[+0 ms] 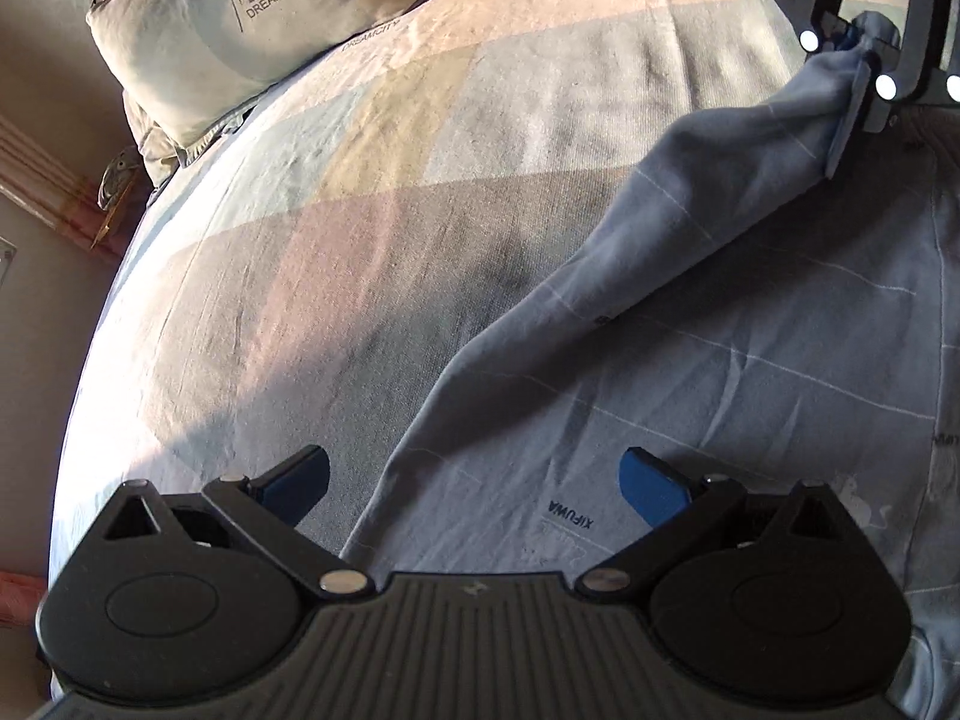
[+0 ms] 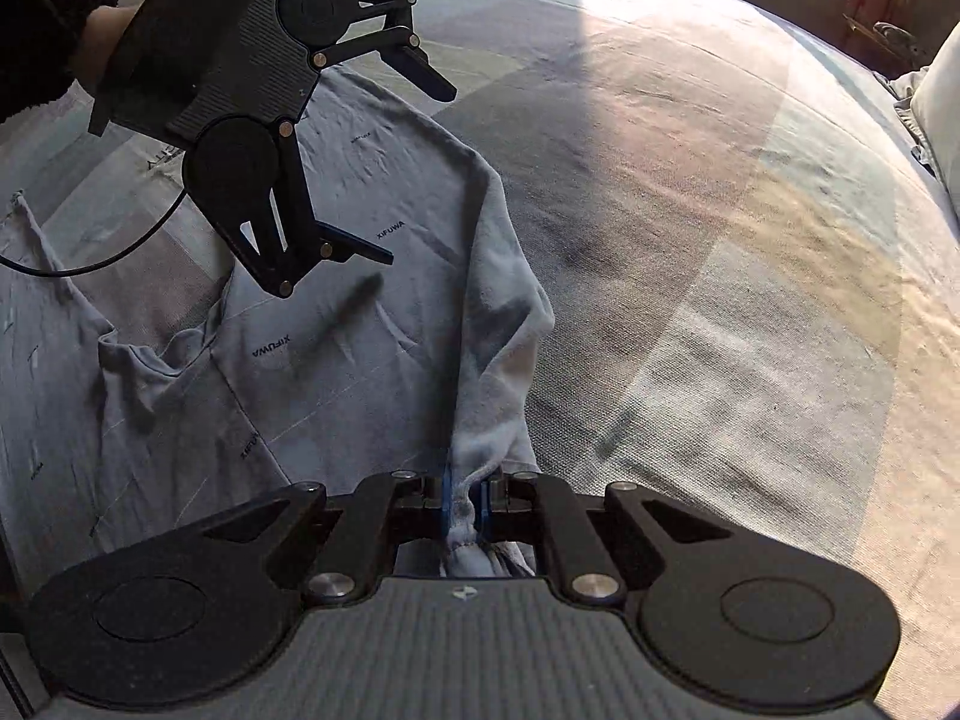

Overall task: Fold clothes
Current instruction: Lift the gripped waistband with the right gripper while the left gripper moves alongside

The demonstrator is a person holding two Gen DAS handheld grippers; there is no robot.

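A pale blue shirt (image 1: 750, 360) with thin white lines and small lettering lies spread on the bed. One sleeve (image 1: 720, 198) is pulled up off the sheet, its bunched end pinched in my right gripper (image 1: 855, 60) at the top right of the left wrist view. The right wrist view shows the same sleeve (image 2: 498, 360) running up into my right gripper (image 2: 467, 510), its blue pads shut on the cuff. My left gripper (image 1: 477, 483) hovers open over the shirt's edge, nothing between its fingers. In the right wrist view the left gripper (image 2: 414, 168) also shows wide open, held by a hand in a dark fuzzy sleeve (image 2: 48, 18).
The bed (image 1: 336, 252) has a sheet of large pale colour blocks with a sunlit patch. A beige pillow (image 1: 240, 18) printed DREAMCITY lies at the head. A wall and curtain (image 1: 54, 180) lie beyond the bed's left edge. A black cable (image 2: 108, 258) trails from the left gripper.
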